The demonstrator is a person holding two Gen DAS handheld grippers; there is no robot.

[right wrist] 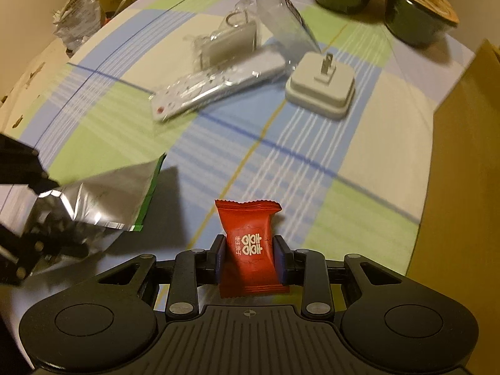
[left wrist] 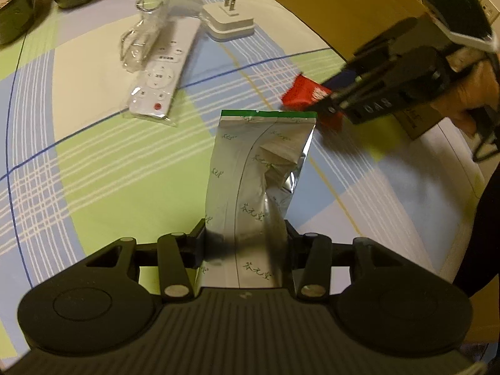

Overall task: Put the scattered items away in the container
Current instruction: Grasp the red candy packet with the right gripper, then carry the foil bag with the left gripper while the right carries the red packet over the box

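Carrying step: the left tool (left wrist: 245, 237) pinches a crinkled silver foil pouch (left wrist: 259, 168) at centre frame; the right tool (right wrist: 251, 254) pinches a small red candy wrapper (right wrist: 250, 243). Next, I judge, both go to the brown cardboard box (left wrist: 337, 9) at upper right.

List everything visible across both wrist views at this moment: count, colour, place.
silver foil pouch: one, silver with green top edge, clamped in the left hand-held gripper, above the cloth
red candy: one, red wrapper, clamped in the right hand-held gripper
remote control: one, white, in a clear sleeve, lying on the cloth
clear packet: one, transparent, a metal ring inside, resting on the remote's far end
plug adapter: one, white, prongs up, beside the remote
dark tubs: several, dark green, far table edge
cardboard box: one, tan, at the right
tablecloth: one, green, blue and cream plaid
left hand-held gripper: one, black
right hand-held gripper: one, black
hand: one, holding the right gripper
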